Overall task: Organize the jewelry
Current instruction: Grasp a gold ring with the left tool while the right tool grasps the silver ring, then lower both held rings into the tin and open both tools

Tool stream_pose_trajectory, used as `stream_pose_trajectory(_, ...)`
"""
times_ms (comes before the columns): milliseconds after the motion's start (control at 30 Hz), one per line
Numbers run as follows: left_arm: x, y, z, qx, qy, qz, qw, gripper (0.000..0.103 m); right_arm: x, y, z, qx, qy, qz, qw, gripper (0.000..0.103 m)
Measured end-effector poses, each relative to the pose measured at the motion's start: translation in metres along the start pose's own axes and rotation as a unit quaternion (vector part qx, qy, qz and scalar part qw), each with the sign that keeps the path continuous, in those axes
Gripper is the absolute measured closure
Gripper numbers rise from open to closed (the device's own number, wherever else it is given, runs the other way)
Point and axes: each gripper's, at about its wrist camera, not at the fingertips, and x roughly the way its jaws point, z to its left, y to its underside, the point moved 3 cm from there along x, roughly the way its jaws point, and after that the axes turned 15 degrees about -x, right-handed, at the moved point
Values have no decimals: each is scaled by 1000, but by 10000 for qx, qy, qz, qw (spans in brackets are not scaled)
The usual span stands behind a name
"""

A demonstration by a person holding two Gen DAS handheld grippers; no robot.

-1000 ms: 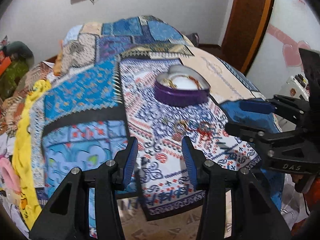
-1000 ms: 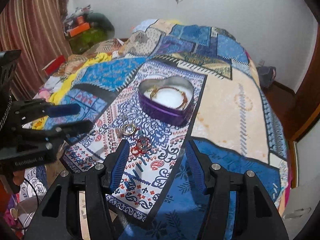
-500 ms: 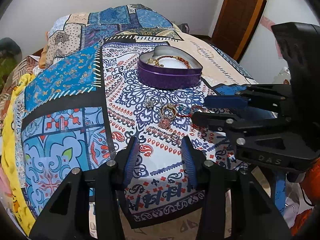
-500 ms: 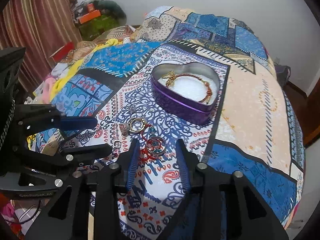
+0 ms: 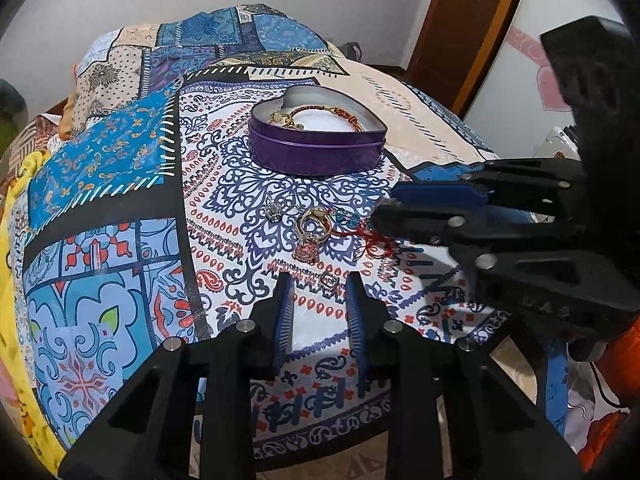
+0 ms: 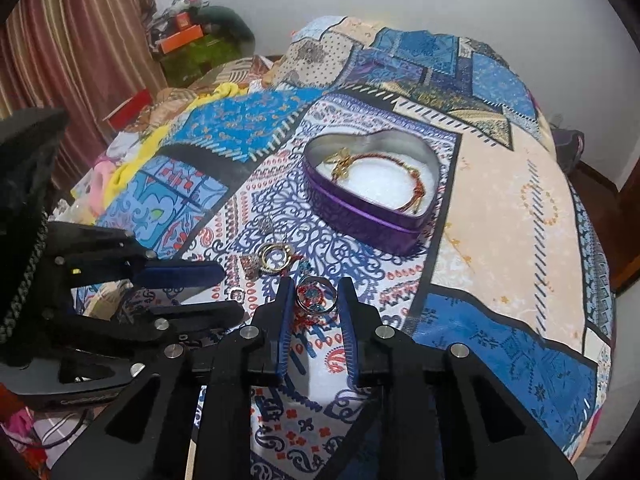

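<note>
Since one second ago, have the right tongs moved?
Yes. The right tongs came nearer the heart tin, now straddling the ring pendant, jaws closing.

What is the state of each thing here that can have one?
Heart-shaped tin: lid off, a red-and-gold bracelet inside.
Left tool: closing, a small silver ring just ahead of its tips, nothing gripped.
Right tool: closing around a ring with red beads, pads not yet pressing.

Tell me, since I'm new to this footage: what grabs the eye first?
A purple heart-shaped tin sits open on the patchwork bedspread, a red-and-gold bracelet inside. Nearer, loose rings lie on the cloth, and the right tool is closing around a beaded ring.
</note>
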Motion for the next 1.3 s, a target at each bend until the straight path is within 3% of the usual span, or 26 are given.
stream_pose_trajectory(233, 3, -3, 0, -28, 29, 4, 10000, 82, -1, 3, -7, 143, -36, -10, 9999, 83)
stream_pose_trajectory(333, 5, -4, -5, 12, 88, 39, 10000, 94, -2, 5, -9, 195, -45, -22, 9998, 83)
stream_pose_trajectory(500, 1, -2, -17, 220, 16, -43, 9997, 94, -8, 4, -11, 201, 21, -78, 9998, 83)
stream_pose_trajectory(1000, -50, -44, -12, -238, 95, -959, 9951, 94, -40, -18, -15, 110, 311, -606, 9976, 83)
stream_pose_trajectory(1300, -71, -69, -25, -129, 202, -1473, 9888, 94, -50, -32, -24, 151, 433, -864, 9952, 83)
